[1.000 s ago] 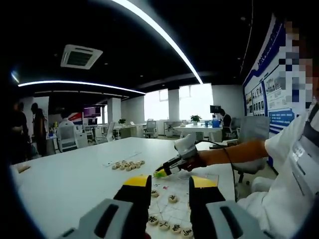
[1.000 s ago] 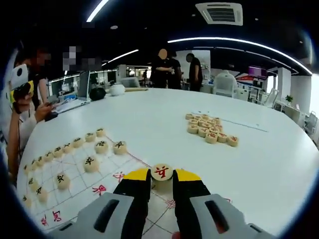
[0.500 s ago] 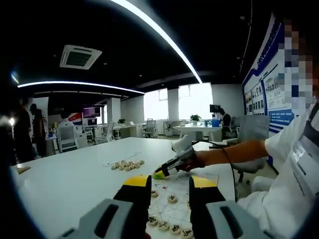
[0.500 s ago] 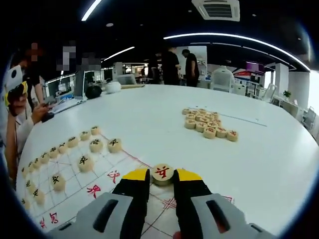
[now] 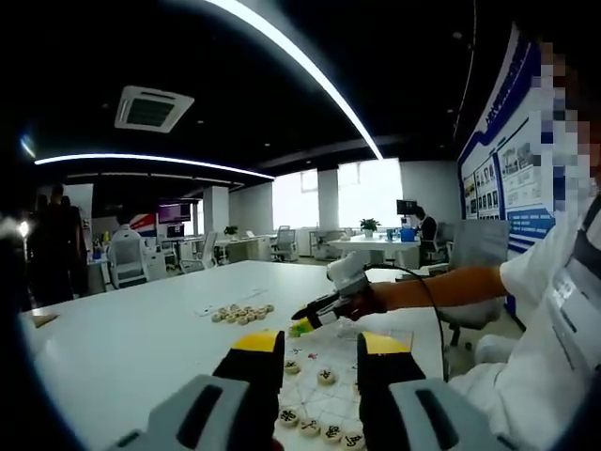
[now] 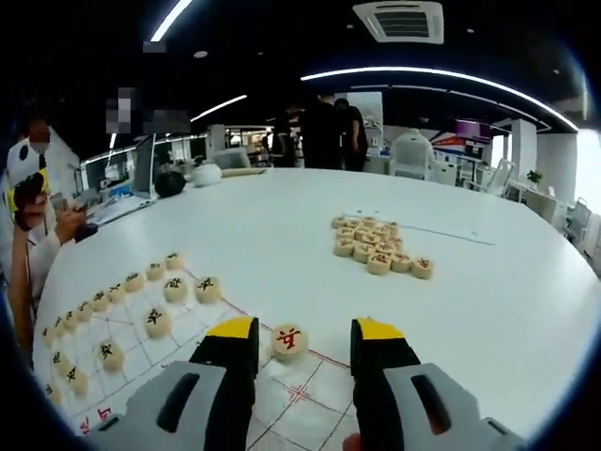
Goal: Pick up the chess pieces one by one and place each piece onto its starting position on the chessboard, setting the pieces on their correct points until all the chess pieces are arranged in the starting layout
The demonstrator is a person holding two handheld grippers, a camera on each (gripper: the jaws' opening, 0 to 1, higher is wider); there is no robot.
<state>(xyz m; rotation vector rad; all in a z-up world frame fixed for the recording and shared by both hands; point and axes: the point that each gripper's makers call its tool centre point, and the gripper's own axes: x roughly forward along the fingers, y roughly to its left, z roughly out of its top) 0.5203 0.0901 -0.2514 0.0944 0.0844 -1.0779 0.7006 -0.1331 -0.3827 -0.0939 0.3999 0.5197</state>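
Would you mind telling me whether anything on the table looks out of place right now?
Nothing looks spilled or damaged. A heap of unplaced pieces sits off the chessboard on the white table, waiting to be set. The red-marked piece lies flat between the right gripper's open jaws.

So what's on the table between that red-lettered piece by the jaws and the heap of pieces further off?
Nothing: in the right gripper view, bare white table separates the red-marked piece from the heap.

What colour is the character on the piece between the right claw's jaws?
Red, on a pale wooden piece; clearest in the right gripper view.
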